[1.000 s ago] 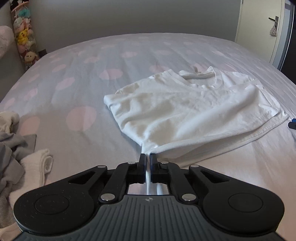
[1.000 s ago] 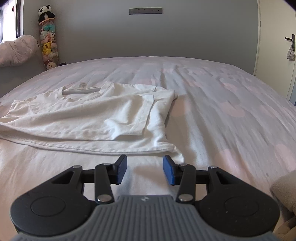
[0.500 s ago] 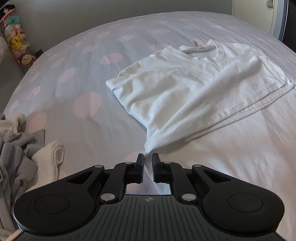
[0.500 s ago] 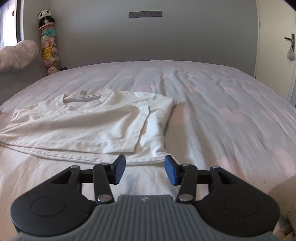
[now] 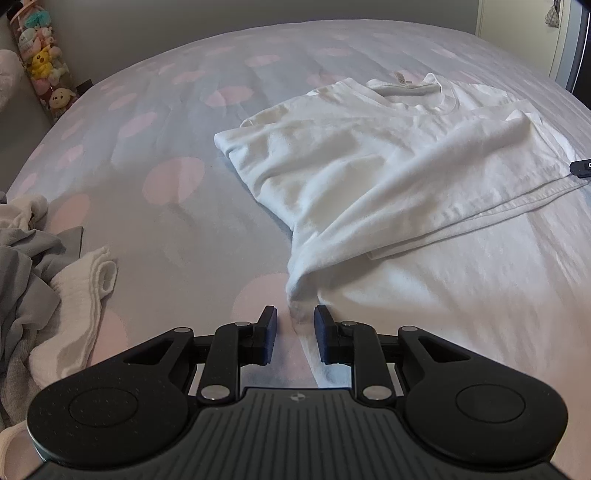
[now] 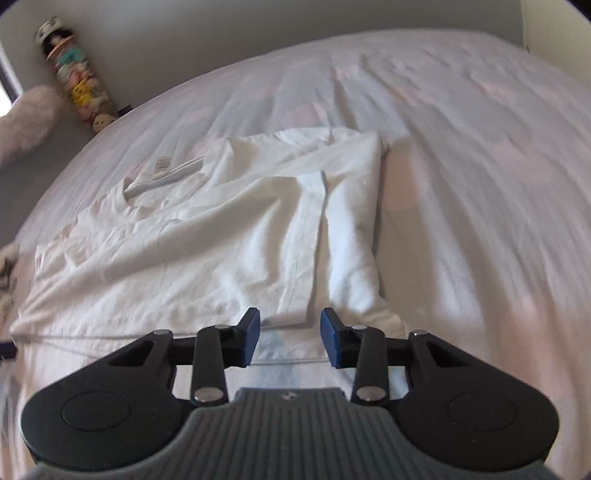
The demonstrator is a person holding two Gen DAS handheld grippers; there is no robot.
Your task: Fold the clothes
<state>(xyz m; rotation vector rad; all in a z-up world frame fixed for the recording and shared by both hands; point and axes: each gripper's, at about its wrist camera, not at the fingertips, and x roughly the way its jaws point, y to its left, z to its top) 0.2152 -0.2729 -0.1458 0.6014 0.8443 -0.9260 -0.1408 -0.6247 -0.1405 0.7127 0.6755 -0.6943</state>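
Observation:
A white T-shirt [image 5: 376, 170] lies partly folded on the bed, collar toward the far side. Its near corner trails down between the fingers of my left gripper [image 5: 294, 325], which stands open with the cloth loose in the gap. In the right wrist view the same T-shirt [image 6: 207, 236] shows a folded-over panel with a hemmed edge running toward me. My right gripper [image 6: 290, 325] is open and hovers right over the shirt's near hem, with the panel's lower corner just beyond its fingertips. A dark tip of the right gripper [image 5: 580, 168] peeks in at the left view's right edge.
The bed sheet [image 5: 162, 155] is pale with pink dots. A heap of grey and white clothes [image 5: 40, 273] lies at the near left. A tube of plush toys [image 5: 40, 70] stands by the far wall, also seen as the plush toys [image 6: 75, 77]. A door [image 5: 532, 33] is at the far right.
My left gripper opened and let go of the shirt corner it held. My right gripper moved forward and tilted down over the shirt's near hem, staying open.

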